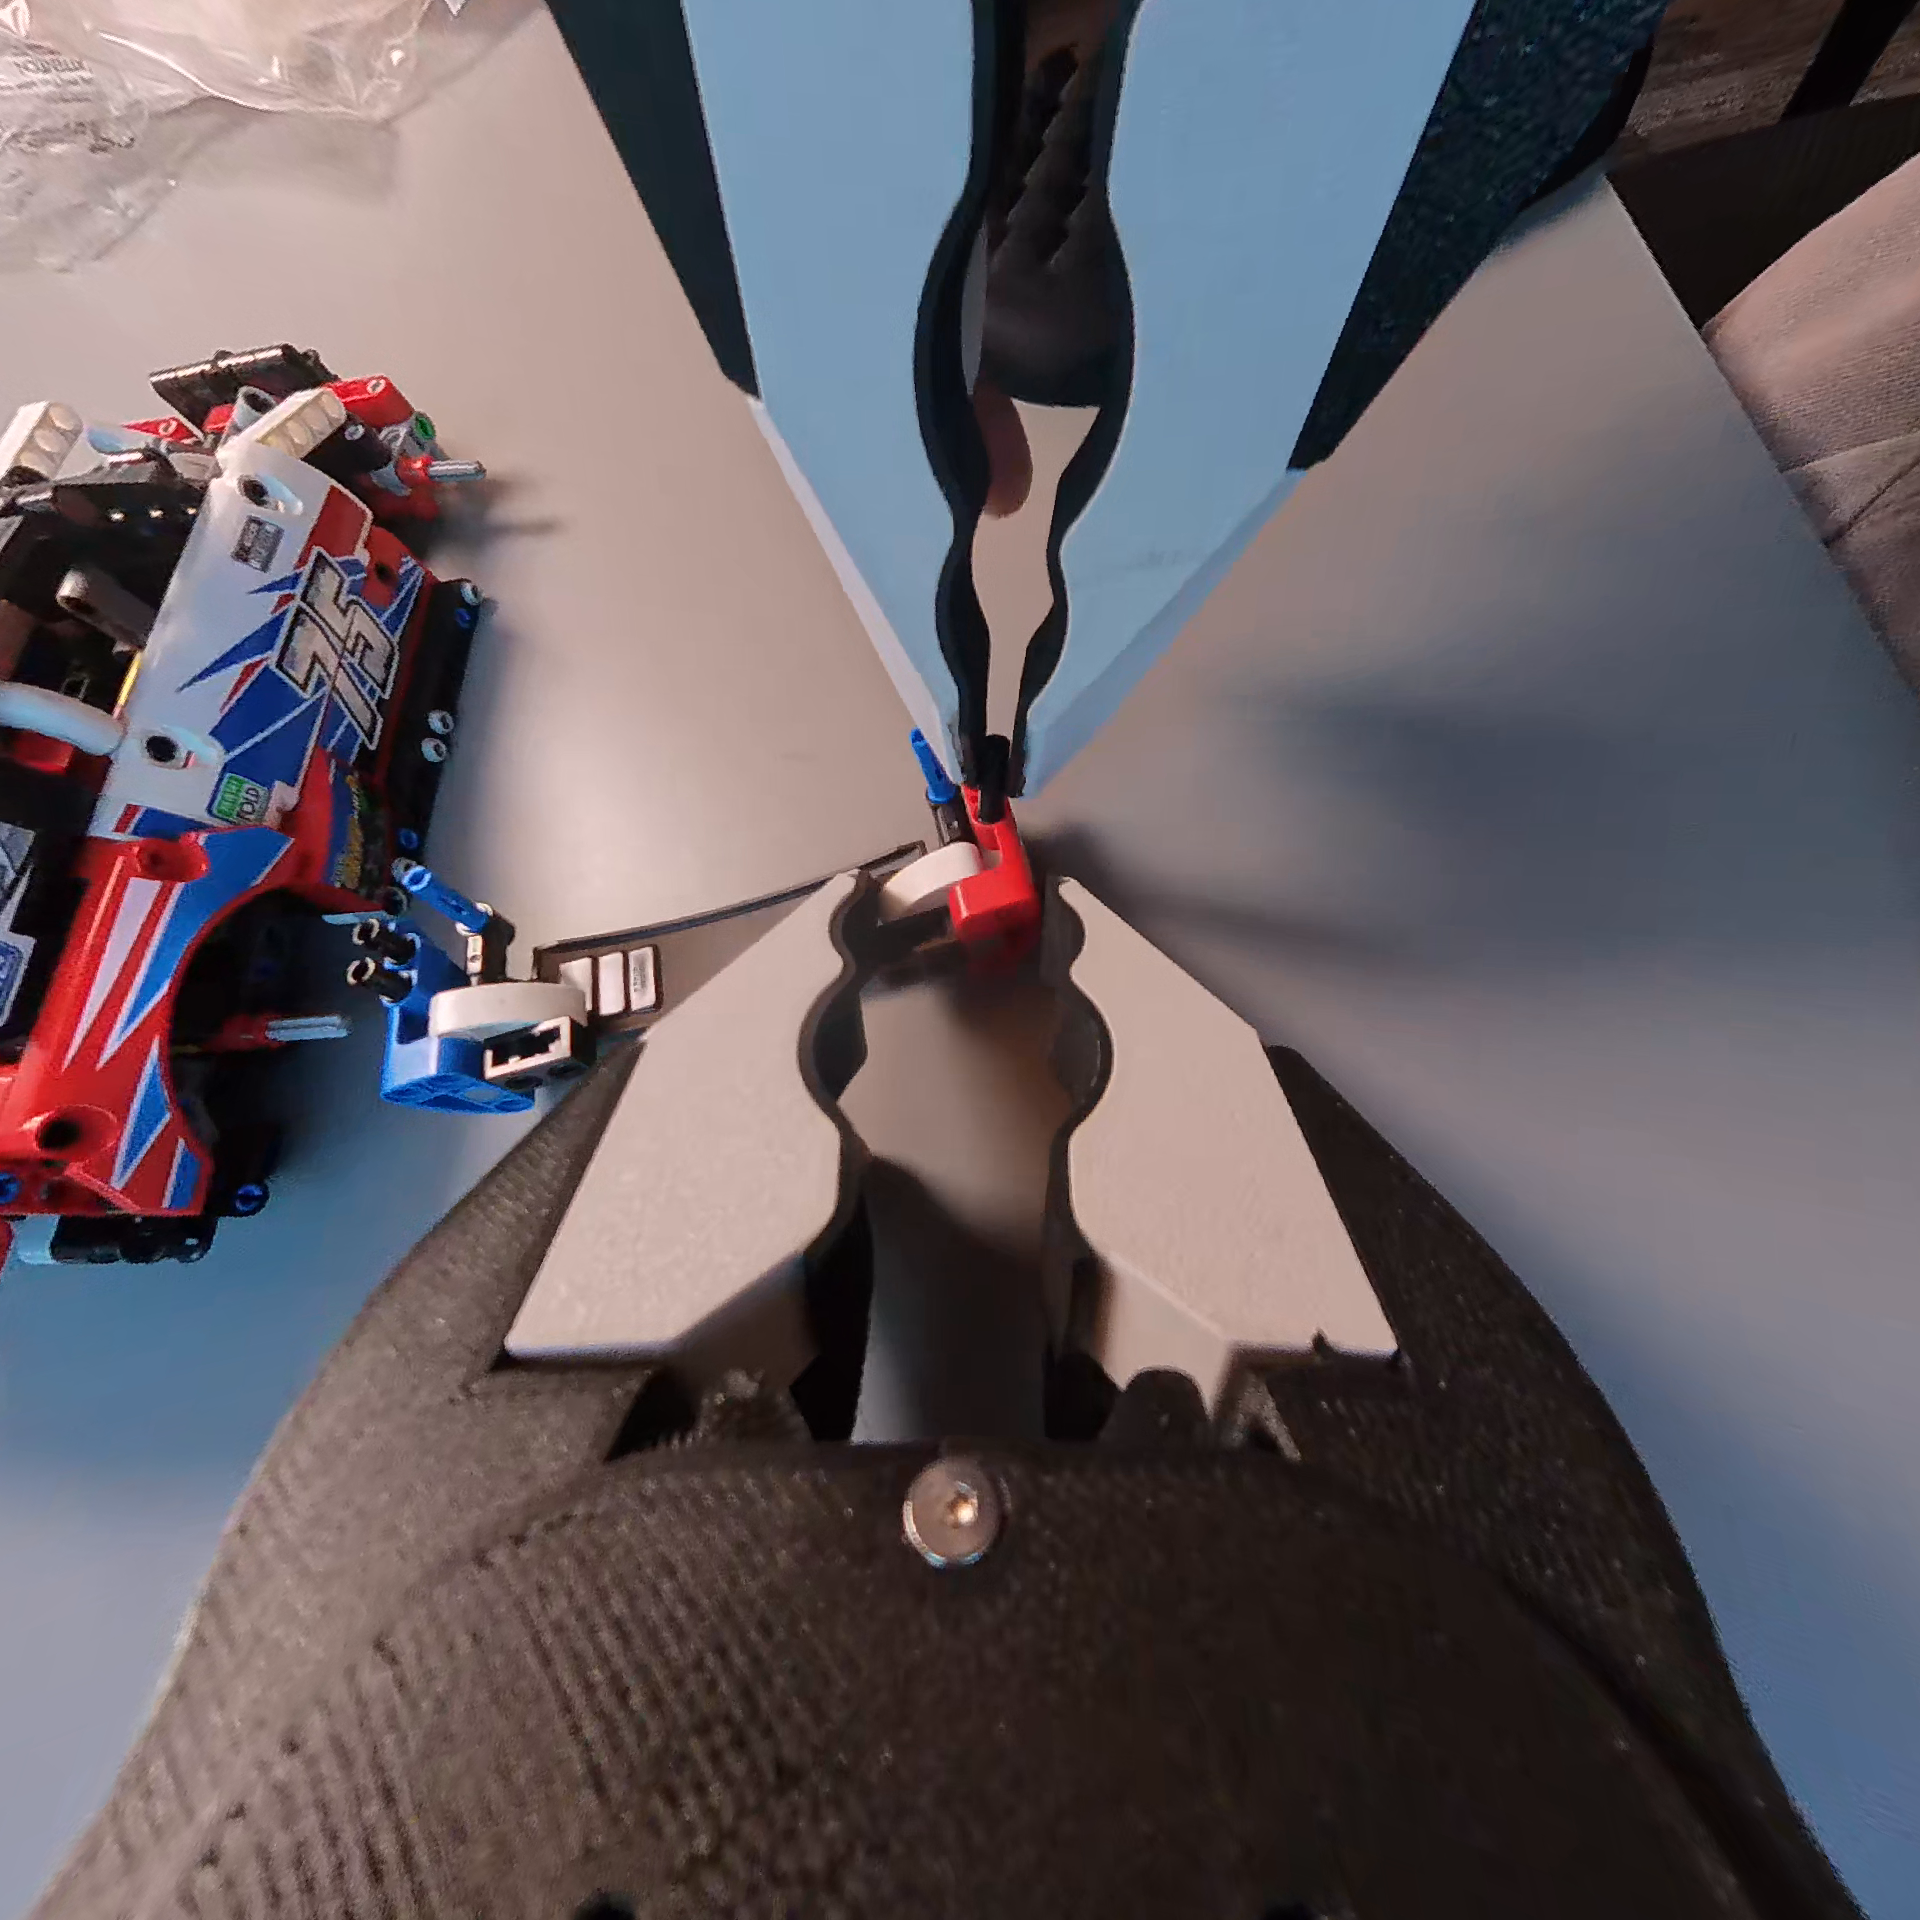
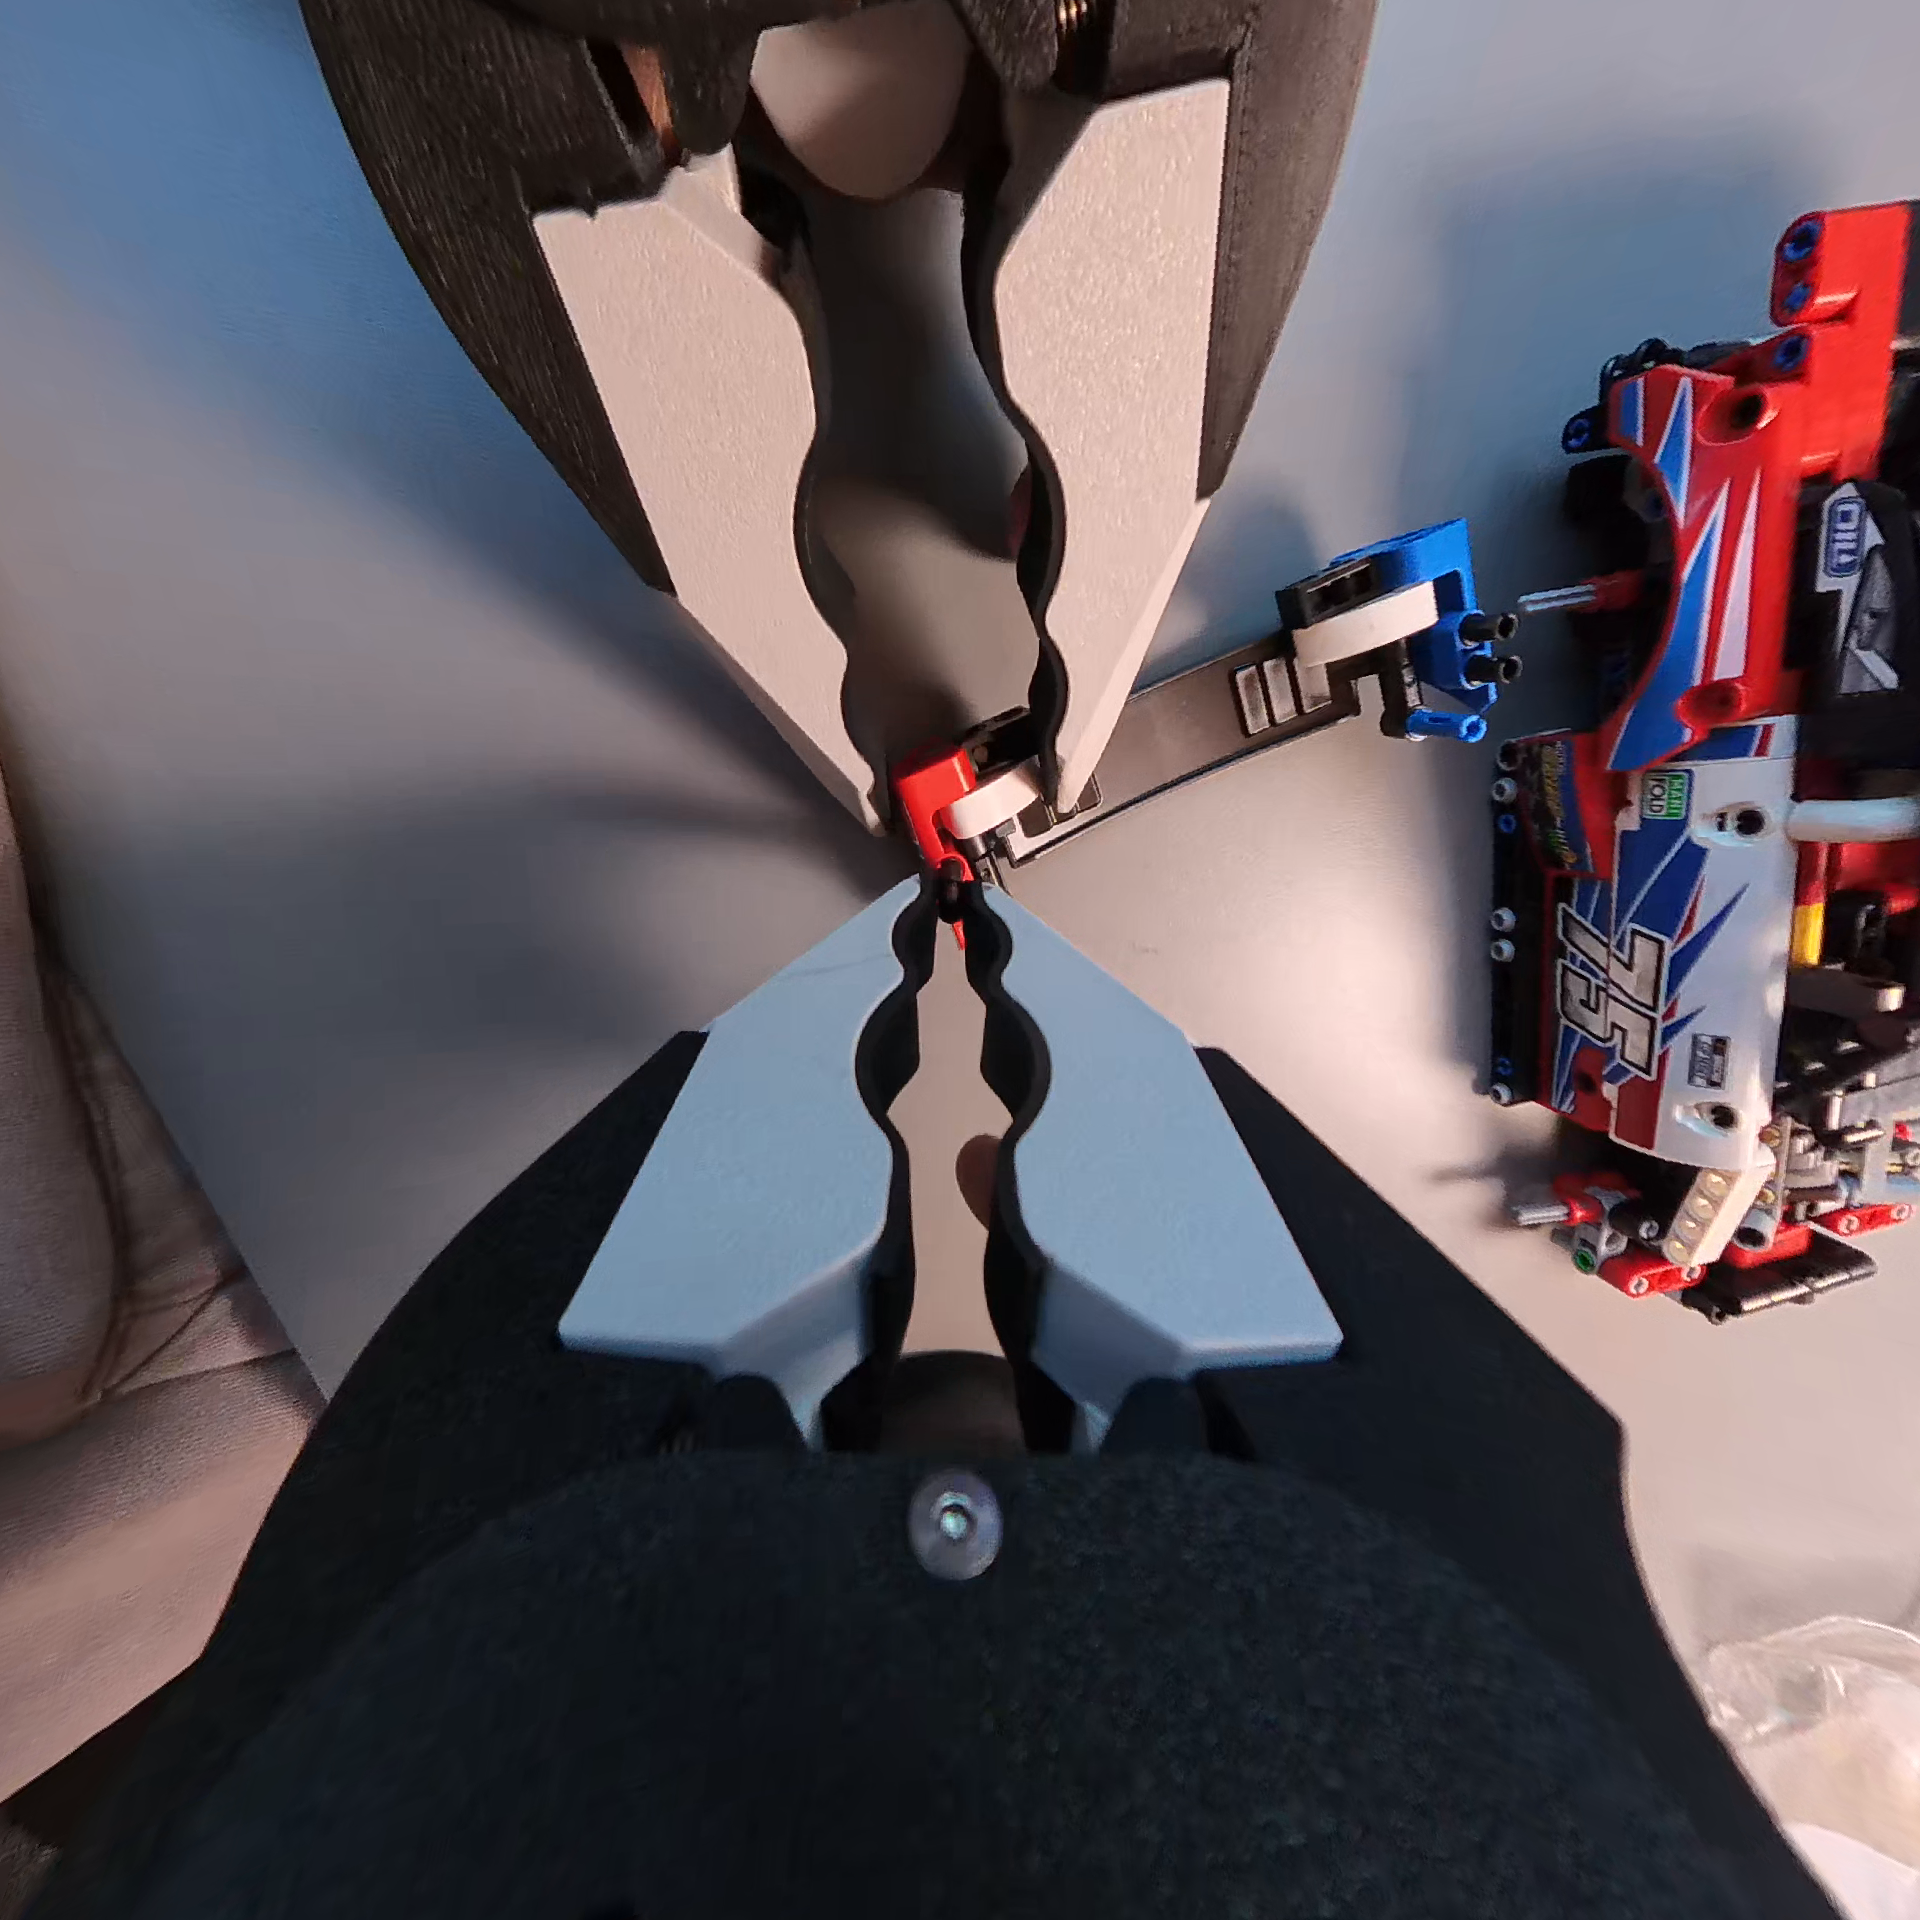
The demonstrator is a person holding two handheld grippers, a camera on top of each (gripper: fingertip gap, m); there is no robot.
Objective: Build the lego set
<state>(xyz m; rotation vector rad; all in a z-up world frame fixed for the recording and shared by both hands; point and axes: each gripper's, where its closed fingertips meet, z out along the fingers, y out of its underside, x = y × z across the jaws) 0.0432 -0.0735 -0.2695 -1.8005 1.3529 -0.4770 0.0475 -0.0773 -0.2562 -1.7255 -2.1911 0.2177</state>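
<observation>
A black spoiler panel point(image 1: 727, 914) lies on the grey table, with a blue bracket point(image 1: 457, 1049) at one end and a red connector point(image 1: 997, 894) with a white round piece point(image 1: 930, 878) at the other. My left gripper point(image 1: 961, 894) is shut on the red and white end; it also shows in the right wrist view point(image 2: 977, 805). My right gripper point(image 2: 951, 899) is shut on a small black pin point(image 2: 951, 883) whose tip touches the red connector point(image 2: 925, 795). It enters the left wrist view from the top point(image 1: 987, 764). The red, white and blue car point(image 1: 208, 779) stands beside the panel's blue end.
Clear plastic bags point(image 1: 156, 83) lie at the table's far corner, also seen in the right wrist view point(image 2: 1818, 1714). A grey upholstered seat point(image 1: 1829, 395) sits past the table edge, close to the grippers. The car point(image 2: 1714, 883) lies to the right in the right wrist view. Only a small space, under 4 cm, lies between the two pairs of fingers.
</observation>
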